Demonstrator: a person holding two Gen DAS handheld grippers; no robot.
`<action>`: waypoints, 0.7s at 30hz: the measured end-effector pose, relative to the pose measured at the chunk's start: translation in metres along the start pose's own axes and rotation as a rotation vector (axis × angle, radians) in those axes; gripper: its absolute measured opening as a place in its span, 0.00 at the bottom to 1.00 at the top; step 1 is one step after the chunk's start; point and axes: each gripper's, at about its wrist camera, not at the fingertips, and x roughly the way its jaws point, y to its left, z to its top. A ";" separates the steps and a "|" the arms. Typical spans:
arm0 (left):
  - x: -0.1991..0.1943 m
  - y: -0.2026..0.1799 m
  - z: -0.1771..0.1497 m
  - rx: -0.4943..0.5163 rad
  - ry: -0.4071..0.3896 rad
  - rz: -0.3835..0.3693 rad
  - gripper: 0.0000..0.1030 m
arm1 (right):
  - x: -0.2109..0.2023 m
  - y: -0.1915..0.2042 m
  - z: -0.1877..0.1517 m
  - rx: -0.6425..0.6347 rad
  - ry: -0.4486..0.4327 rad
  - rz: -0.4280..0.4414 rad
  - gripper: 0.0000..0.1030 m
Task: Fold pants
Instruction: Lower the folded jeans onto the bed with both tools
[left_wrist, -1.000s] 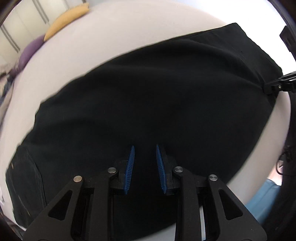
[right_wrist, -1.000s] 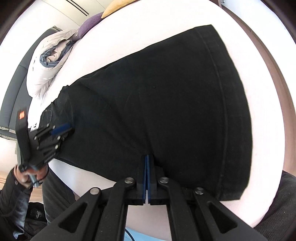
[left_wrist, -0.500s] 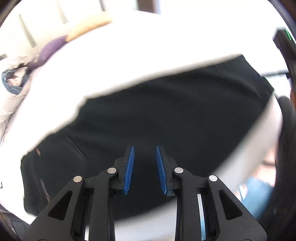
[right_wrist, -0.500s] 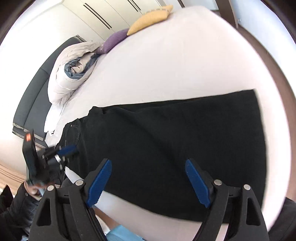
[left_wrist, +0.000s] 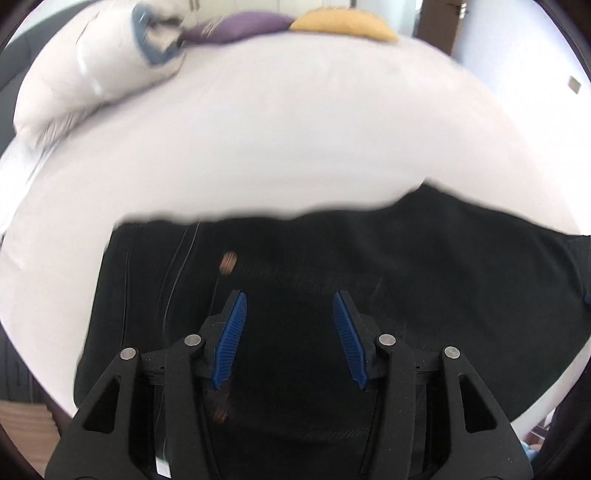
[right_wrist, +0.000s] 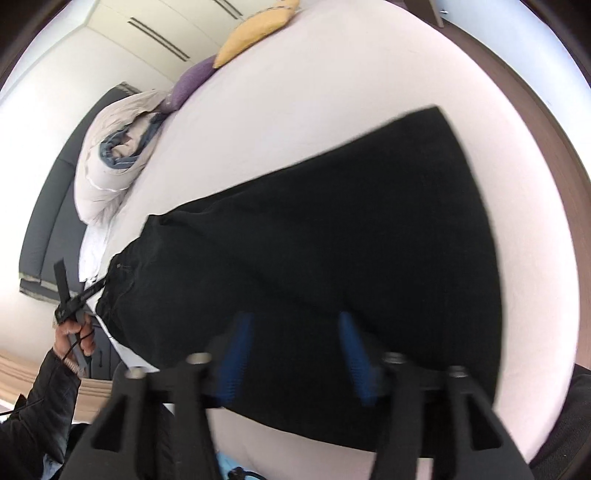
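Black pants (left_wrist: 424, 266) lie flat on a white bed (left_wrist: 277, 140), folded lengthwise. In the left wrist view my left gripper (left_wrist: 288, 325) is open and empty, just above the waist end near a small brown button (left_wrist: 228, 262). In the right wrist view the pants (right_wrist: 351, 240) stretch from the waist at the left to the leg hem at the right. My right gripper (right_wrist: 295, 350) is open and empty over the near edge of the legs. The left gripper (right_wrist: 79, 295) shows small at the waist, held by a hand.
A rumpled white duvet (left_wrist: 85, 74), a purple pillow (left_wrist: 236, 29) and a yellow pillow (left_wrist: 343, 26) lie at the far end of the bed. They also show in the right wrist view: duvet (right_wrist: 114, 158), yellow pillow (right_wrist: 255, 33). The bed's near edge runs below the pants.
My right gripper let go of the pants' near edge, opened and pulled back. My left gripper opened wider and moved to the waist end.
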 end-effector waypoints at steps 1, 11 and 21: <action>0.003 -0.014 0.010 0.037 -0.012 -0.024 0.47 | 0.004 0.007 0.001 -0.023 -0.004 0.016 0.73; 0.077 -0.051 0.024 0.137 0.069 -0.008 0.55 | -0.025 -0.043 -0.004 0.115 -0.144 -0.022 0.44; 0.003 -0.124 0.033 0.175 -0.049 0.017 0.56 | -0.104 -0.069 -0.050 0.284 -0.365 0.068 0.65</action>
